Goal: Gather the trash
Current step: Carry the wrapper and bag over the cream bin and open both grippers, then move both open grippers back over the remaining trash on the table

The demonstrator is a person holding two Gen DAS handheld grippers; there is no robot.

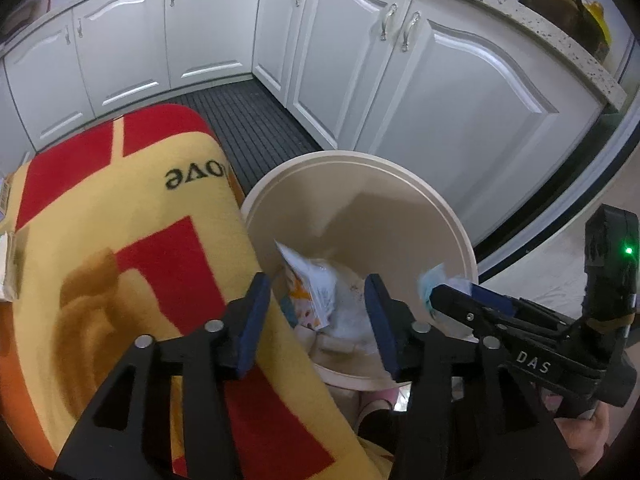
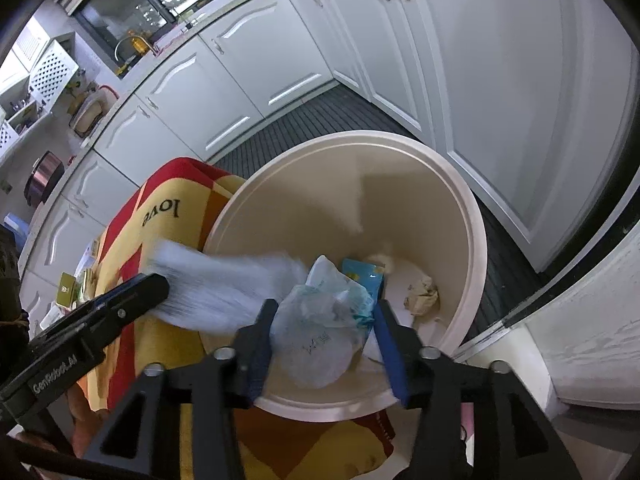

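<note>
A round beige trash bin (image 1: 440, 208) (image 2: 476, 240) stands beside a table draped in a red and yellow "love" blanket (image 1: 120, 240) (image 2: 160, 216). My left gripper (image 1: 316, 316) is open above the bin's near rim; a printed wrapper (image 1: 312, 292) falls between its jaws, blurred white in the right wrist view (image 2: 224, 284). My right gripper (image 2: 324, 336) hangs over the bin with a crumpled clear plastic bag (image 2: 320, 328) between its wide-apart jaws; whether they grip it is unclear. It also shows in the left wrist view (image 1: 464, 296). A blue packet (image 2: 362, 276) and a paper wad (image 2: 422, 300) lie in the bin.
White kitchen cabinets (image 1: 360, 72) (image 2: 500, 80) wrap around the corner behind the bin. A dark slatted floor mat (image 1: 248, 120) lies in front of them. Small boxes (image 2: 68, 292) sit at the table's left edge. A sink and window (image 2: 140, 8) are at the far left.
</note>
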